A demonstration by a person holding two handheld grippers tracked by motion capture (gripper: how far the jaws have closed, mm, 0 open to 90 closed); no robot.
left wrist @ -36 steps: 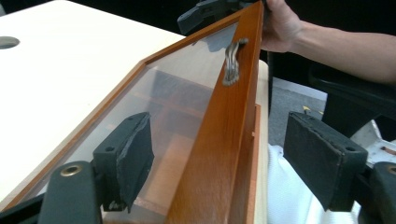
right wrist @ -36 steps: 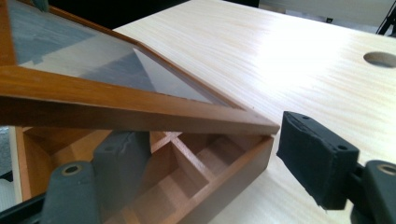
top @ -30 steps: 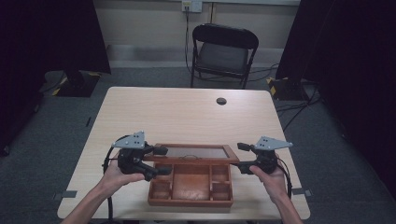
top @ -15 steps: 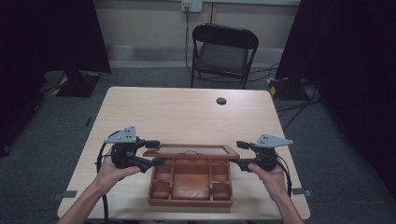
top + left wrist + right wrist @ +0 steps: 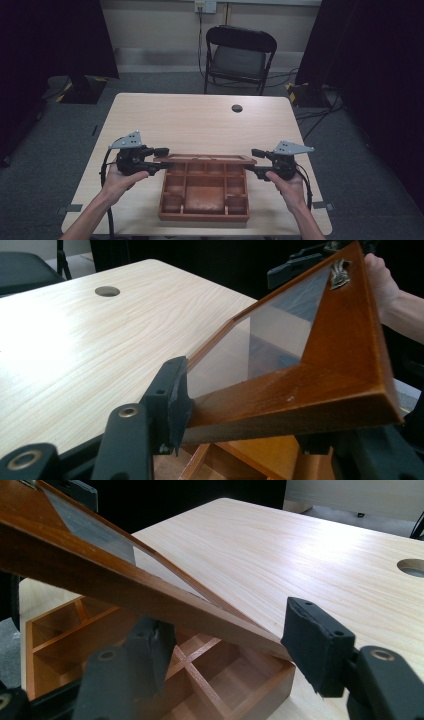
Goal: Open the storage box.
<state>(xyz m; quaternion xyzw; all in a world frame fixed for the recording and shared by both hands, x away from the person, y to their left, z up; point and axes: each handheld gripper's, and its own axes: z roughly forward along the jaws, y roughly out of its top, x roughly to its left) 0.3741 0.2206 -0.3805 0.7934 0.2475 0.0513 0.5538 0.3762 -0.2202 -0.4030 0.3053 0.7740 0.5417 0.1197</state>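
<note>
I am working in a recording lab or studio. Black curtains [image 5: 65, 35] flank a bare table [image 5: 200, 120]; a folding chair [image 5: 239, 57], floor cables [image 5: 320, 107] and wall outlet [image 5: 205, 6] stand behind.

A pale, wood-grained rectangular table [image 5: 200, 125] has a small round dark hole [image 5: 237, 108] in its top near the far edge, well beyond both grippers. Directly on it sits a reddish-brown wooden box with divided compartments [image 5: 205, 192], lying between the left gripper [image 5: 162, 158] and the right gripper [image 5: 254, 161].
</note>
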